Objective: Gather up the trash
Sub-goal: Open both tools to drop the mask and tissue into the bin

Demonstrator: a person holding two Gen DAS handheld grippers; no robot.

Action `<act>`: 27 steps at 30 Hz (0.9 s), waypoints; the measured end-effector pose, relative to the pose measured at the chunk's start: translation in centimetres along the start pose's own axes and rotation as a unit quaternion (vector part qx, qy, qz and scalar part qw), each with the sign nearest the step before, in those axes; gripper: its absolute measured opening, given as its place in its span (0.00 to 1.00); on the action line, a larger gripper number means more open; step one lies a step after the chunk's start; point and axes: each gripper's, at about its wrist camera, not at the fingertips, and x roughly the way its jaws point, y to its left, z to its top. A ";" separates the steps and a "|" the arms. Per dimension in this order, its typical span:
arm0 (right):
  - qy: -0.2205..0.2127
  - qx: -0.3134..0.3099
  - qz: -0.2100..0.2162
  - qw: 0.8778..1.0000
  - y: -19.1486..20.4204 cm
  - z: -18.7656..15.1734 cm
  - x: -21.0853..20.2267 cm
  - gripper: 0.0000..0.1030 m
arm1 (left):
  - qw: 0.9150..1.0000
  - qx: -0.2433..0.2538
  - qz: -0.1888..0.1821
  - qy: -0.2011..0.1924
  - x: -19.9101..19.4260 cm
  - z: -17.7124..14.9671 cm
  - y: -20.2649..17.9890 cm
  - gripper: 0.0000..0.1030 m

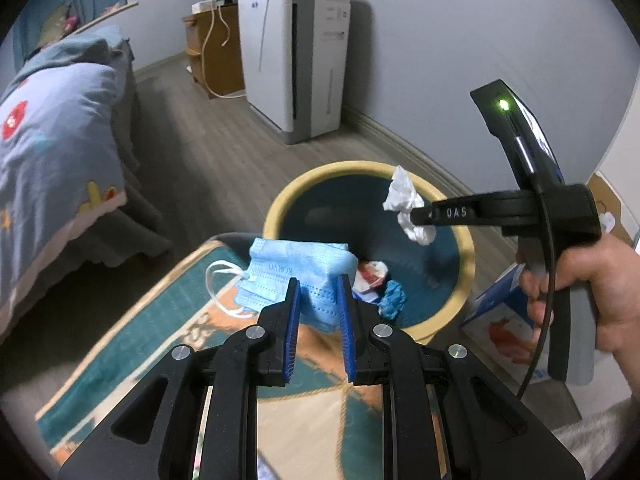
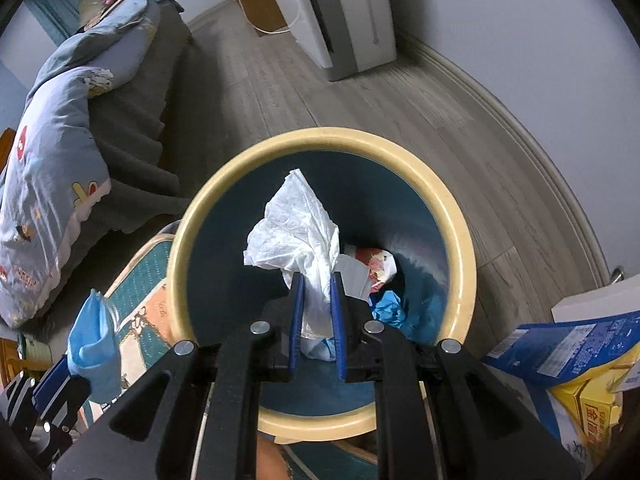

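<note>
My left gripper (image 1: 319,280) is shut on a blue face mask (image 1: 296,276) with white ear loops, held above the rug beside the bin. The bin (image 1: 466,264) is round, teal inside with a cream rim (image 2: 324,136), and holds red-white and blue scraps (image 2: 380,268). My right gripper (image 2: 317,280) is shut on a crumpled white tissue (image 2: 296,228), hanging over the bin's mouth. In the left wrist view the right gripper (image 1: 416,216) reaches in from the right with the tissue (image 1: 404,196). The right wrist view shows the mask (image 2: 94,344) at lower left in the left gripper's fingers (image 2: 52,376).
A bed with a blue quilt (image 1: 48,140) stands on the left. A white appliance (image 1: 296,56) and a wooden cabinet (image 1: 212,44) stand along the wall. A patterned rug (image 1: 132,340) lies under the bin's near side. Blue and yellow boxes (image 2: 580,364) sit to the bin's right.
</note>
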 end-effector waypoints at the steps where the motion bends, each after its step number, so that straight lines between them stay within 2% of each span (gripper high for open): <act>1: 0.001 0.002 0.000 1.000 -0.2 0.0 0.1 0.12 | 1.000 0.000 -0.003 0.000 0.4 0.0 -0.1 0.19; 5: 0.001 0.012 0.009 1.000 -0.4 0.1 0.1 0.12 | 1.000 0.001 -0.013 0.000 1.5 0.3 -0.6 0.19; 17: -0.016 0.021 0.019 0.999 -0.6 0.3 -0.5 0.13 | 1.000 0.026 -0.009 -0.012 2.9 1.3 -2.5 0.19; 19: -0.020 0.025 0.019 0.999 -0.7 0.4 -0.6 0.14 | 1.000 0.018 -0.008 -0.019 2.7 1.3 -2.2 0.21; 20: -0.021 0.026 0.017 0.999 -0.8 0.4 -0.6 0.15 | 1.000 0.014 -0.009 -0.019 2.7 1.2 -2.1 0.26; 21: -0.020 0.028 0.017 0.999 -0.9 0.5 -0.6 0.20 | 1.000 0.011 -0.006 -0.017 2.8 1.0 -2.0 0.38; 22: -0.019 0.029 0.016 0.999 -0.9 0.5 -0.5 0.25 | 1.000 0.010 -0.003 -0.018 2.7 0.9 -1.9 0.44; 23: -0.018 0.030 0.015 0.999 -0.9 0.4 -0.5 0.36 | 1.000 0.011 -0.001 -0.021 2.6 0.8 -1.8 0.52; 24: -0.018 0.030 0.011 0.999 -0.9 0.4 -0.5 0.48 | 1.000 0.010 0.004 -0.023 2.5 0.7 -1.6 0.57; 25: -0.018 0.030 0.007 0.999 -0.9 0.4 -0.5 0.53 | 1.000 0.008 0.006 -0.023 2.4 0.6 -1.5 0.59; 27: -0.019 0.030 0.003 0.999 -0.9 0.3 -0.5 0.64 | 1.000 0.000 0.009 -0.022 2.2 0.4 -1.1 0.71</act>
